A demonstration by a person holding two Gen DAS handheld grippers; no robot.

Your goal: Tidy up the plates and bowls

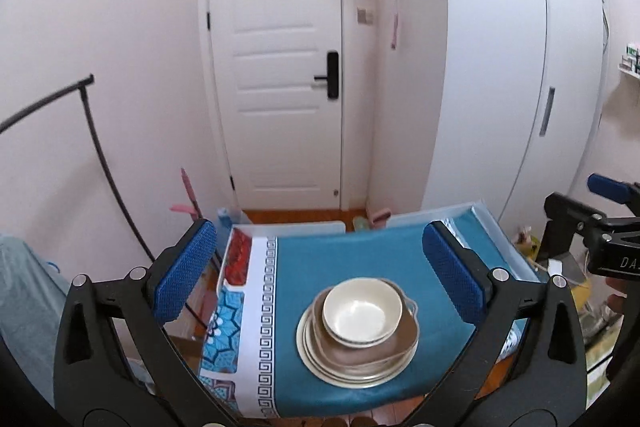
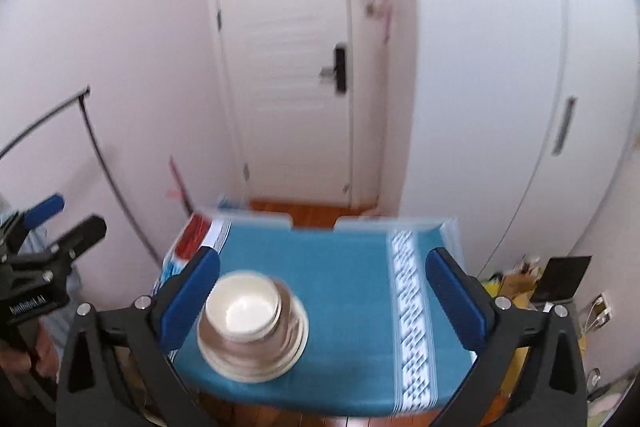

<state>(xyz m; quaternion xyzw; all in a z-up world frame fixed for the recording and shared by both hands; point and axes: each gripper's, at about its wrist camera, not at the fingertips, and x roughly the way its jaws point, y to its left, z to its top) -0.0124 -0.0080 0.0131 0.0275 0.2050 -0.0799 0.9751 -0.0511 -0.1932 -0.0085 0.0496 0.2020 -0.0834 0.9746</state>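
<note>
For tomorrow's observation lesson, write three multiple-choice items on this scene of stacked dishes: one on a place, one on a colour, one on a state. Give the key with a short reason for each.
1. Where does the cream bowl sit?
A. On top of the stack of plates
B. On the floor by the door
C. Beside the stack, on the cloth

2. What colour is most of the tablecloth?
A. Yellow
B. Teal blue
C. Black

3. How do the left gripper and right gripper stand?
A. Both shut on plates
B. One holds the bowl
C. Both open, holding nothing

Key:
1 A, the bowl rests on a brown dish on top of the plates.
2 B, teal fills the middle; only the borders are patterned.
3 C, the blue pads stand wide apart with nothing touching them.
</note>
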